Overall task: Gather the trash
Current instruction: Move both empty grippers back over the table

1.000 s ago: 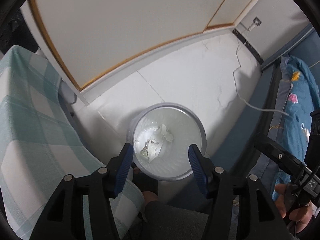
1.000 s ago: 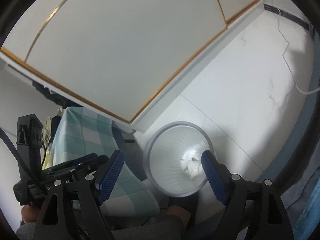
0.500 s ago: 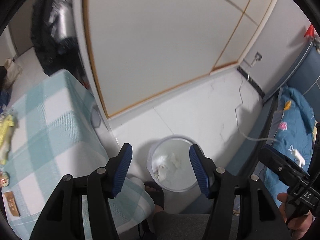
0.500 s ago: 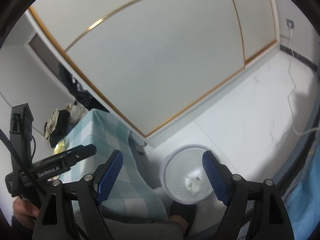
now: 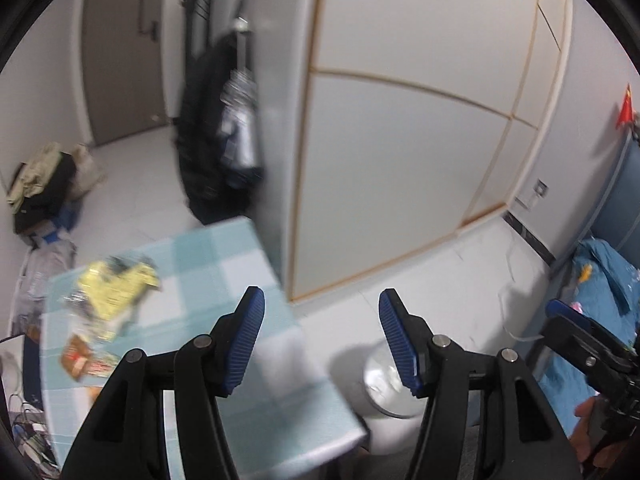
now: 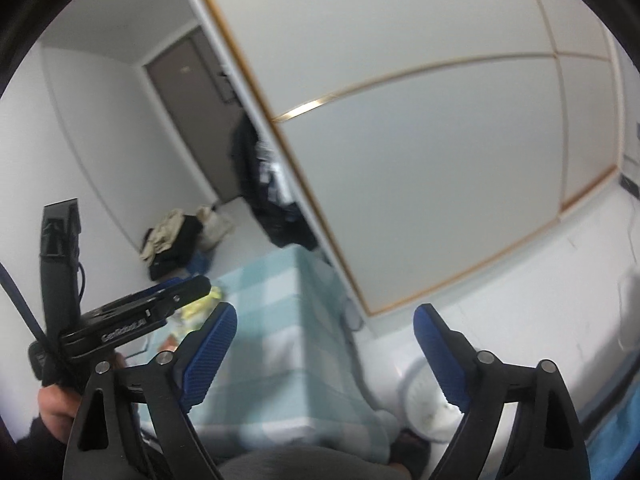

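A table with a teal checked cloth [image 5: 224, 272] carries a crumpled yellow wrapper [image 5: 116, 284] and a red-brown packet [image 5: 80, 360]. My left gripper [image 5: 322, 336] hangs open and empty above the table's right end. The white bin [image 5: 384, 392] stands on the floor beside the table, partly hidden by the right finger. In the right wrist view my right gripper [image 6: 324, 352] has its jaws opening with nothing between them, above the cloth [image 6: 280, 300] and the bin [image 6: 424, 400]. The left gripper [image 6: 188, 290] shows at the left, over the yellow wrapper [image 6: 200, 304].
White sliding wardrobe doors [image 5: 400, 160] rise behind the table. A dark coat [image 5: 208, 128] hangs at their left end. Clothes and bags [image 5: 44, 184] lie piled on the floor. A blue bed [image 5: 608, 280] lies to the right, and a white cable [image 5: 508, 312] runs across the floor.
Both views have swung up from the bin toward the table, so the bin has sunk to the lower edge and the table's trash has come into sight. The right jaws stand wider.
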